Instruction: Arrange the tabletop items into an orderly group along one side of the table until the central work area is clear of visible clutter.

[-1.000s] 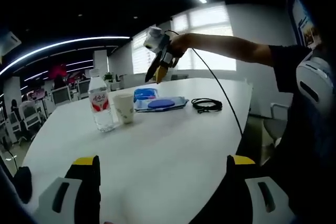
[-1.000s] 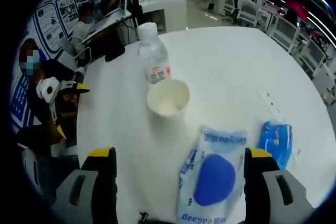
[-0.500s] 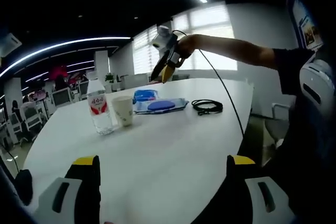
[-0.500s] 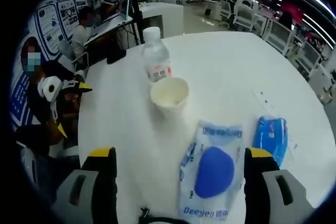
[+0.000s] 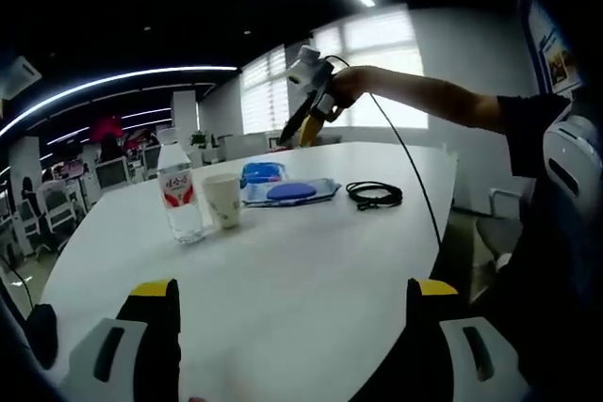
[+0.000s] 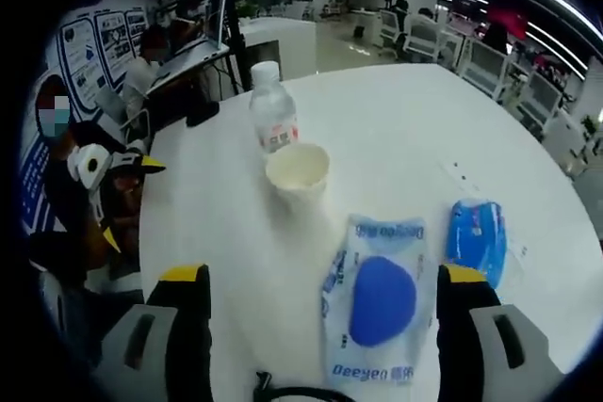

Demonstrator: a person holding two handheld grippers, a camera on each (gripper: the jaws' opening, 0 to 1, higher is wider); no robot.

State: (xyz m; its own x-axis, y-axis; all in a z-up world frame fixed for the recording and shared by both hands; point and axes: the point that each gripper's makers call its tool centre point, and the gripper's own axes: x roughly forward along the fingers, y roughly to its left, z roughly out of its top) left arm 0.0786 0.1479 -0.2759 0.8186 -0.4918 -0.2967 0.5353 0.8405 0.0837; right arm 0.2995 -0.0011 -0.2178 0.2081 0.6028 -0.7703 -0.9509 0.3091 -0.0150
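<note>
On the white table (image 5: 283, 270) a clear water bottle (image 5: 179, 190) with a red label stands beside a paper cup (image 5: 224, 200). Behind them lie a wet wipes pack (image 5: 287, 192) with a blue lid, a small blue tissue pack (image 5: 261, 172) and a coiled black cable (image 5: 374, 195). My left gripper (image 5: 292, 327) is open over the near table edge, holding nothing. A person's arm holds my right gripper (image 5: 297, 134) in the air above the packs. In the right gripper view that gripper (image 6: 325, 327) is open above the wipes pack (image 6: 379, 303), with the cup (image 6: 297, 172), bottle (image 6: 272, 120) and tissue pack (image 6: 476, 231) beyond.
The cable's end (image 6: 292, 393) shows at the bottom of the right gripper view, and the left gripper (image 6: 129, 201) sits at the table's left edge. A dark object (image 6: 203, 112) lies near the far edge. Office desks and chairs (image 6: 471, 54) stand beyond the table.
The right gripper has lifted and drifted back from the items, so they look a little smaller in its view. Nothing on the table has moved, and the left gripper has stayed put.
</note>
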